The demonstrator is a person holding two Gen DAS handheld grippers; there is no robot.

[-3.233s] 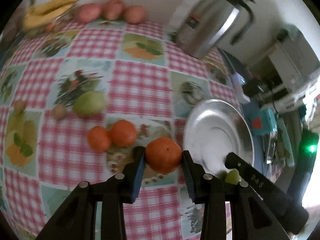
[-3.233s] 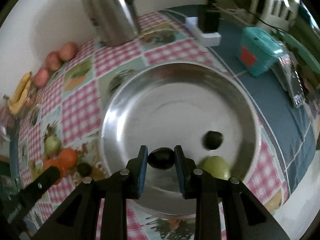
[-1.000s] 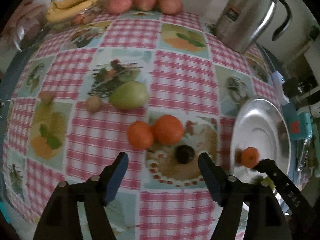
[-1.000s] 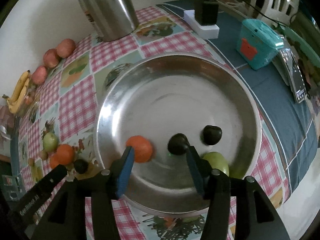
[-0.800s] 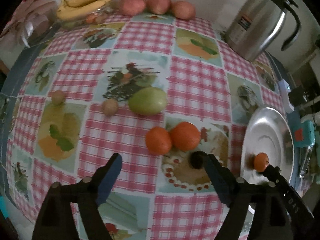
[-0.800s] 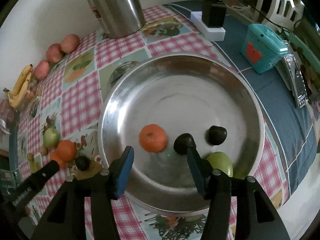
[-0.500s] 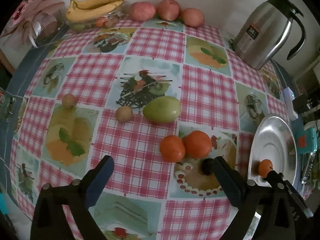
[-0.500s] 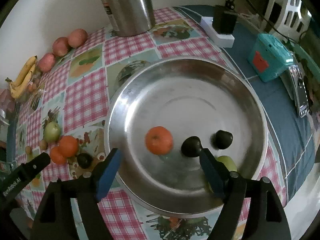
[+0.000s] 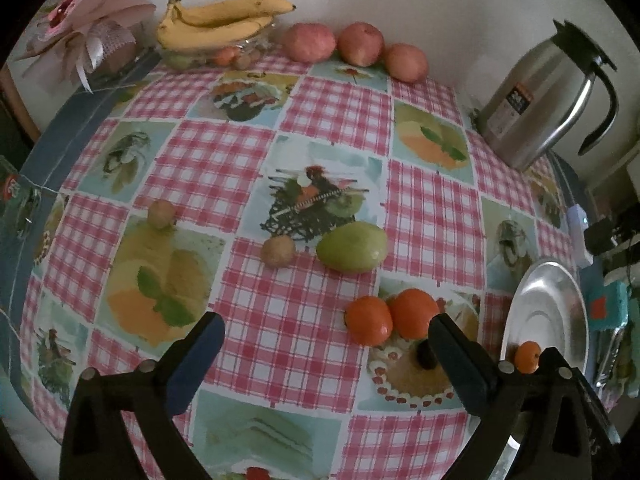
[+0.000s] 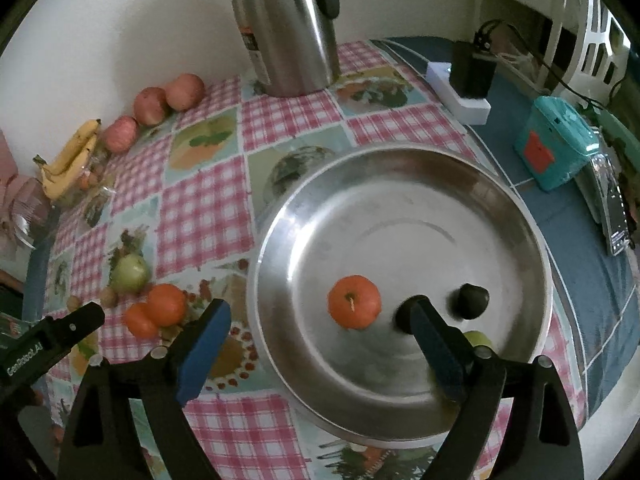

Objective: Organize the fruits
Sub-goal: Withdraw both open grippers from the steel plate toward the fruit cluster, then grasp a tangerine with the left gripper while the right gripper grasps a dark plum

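- Right gripper [image 10: 320, 336] hangs spread wide and empty over the near rim of the round steel dish [image 10: 516, 216], at the table's right edge.
- Inside the dish: a round orange tangerine [image 10: 354, 301], two small dark fruits [image 10: 473, 300], a green fruit half hidden by a finger.
- Left gripper [image 9: 324, 344], also spread and empty, hovers above the pink-checked tablecloth [image 9: 332, 108].
- Beyond it, two orange tangerines [image 9: 390, 315] touching, then a green mango-shaped fruit [image 9: 352, 247].
- Far edge: yellow bananas [image 9: 224, 20] and three red apples [image 9: 354, 46].

There are three oranges: two [image 9: 368, 320] [image 9: 414, 312] on the worktop and one [image 10: 354, 306] in the single steel plate [image 10: 400, 184]. I count three red apples [image 9: 354, 44], two green fruits [image 9: 352, 246] [image 10: 476, 338], three dark fruits [image 10: 472, 300] [image 10: 404, 314] [image 9: 424, 356], two small brown fruits [image 9: 278, 251] [image 9: 161, 213], one bunch of bananas [image 9: 216, 20] and one steel jug [image 9: 536, 108].
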